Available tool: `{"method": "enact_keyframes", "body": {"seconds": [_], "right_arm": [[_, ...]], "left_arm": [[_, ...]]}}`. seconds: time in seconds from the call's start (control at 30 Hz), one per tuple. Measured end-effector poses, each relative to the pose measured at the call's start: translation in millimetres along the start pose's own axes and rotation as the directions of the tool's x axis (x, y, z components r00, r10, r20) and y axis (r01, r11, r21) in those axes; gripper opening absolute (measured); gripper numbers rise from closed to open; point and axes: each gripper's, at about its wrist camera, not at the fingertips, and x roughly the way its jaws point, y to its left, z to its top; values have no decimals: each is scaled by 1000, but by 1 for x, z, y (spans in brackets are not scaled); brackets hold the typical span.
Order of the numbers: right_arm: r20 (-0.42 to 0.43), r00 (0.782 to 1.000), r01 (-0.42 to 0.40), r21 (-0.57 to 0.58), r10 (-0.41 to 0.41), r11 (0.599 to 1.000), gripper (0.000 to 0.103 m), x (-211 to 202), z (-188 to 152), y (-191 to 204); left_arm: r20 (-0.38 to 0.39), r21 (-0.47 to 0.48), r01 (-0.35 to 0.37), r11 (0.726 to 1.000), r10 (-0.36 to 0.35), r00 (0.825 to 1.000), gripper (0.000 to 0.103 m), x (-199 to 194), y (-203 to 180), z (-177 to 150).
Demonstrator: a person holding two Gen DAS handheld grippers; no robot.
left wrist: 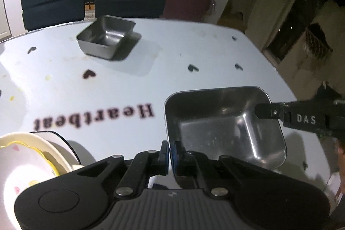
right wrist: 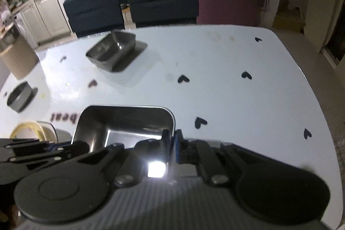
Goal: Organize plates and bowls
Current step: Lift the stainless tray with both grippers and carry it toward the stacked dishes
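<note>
Firmly between both grippers (left wrist: 170, 154), steel tray (left wrist: 217, 122)

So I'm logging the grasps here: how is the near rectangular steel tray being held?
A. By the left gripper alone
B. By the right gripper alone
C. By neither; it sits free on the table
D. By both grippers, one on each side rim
D: the left gripper pinches one rim of the near rectangular steel tray, and the right gripper is shut on the opposite rim.
</note>
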Motion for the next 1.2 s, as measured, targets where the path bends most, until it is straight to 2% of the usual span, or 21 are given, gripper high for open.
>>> {"method": "enact_keyframes", "body": {"seconds": [0.4, 1.2], "right_arm": [[-101, 992, 68, -85, -77, 994, 5, 37, -5, 10], [-122, 988, 77, -145, -95, 986, 4, 59, 1, 18]], "left_arm": [[-80, 87, -24, 996, 31, 996, 8, 30, -3, -15], [-106, 132, -30, 991, 44, 993, 10, 40, -3, -20]]}}
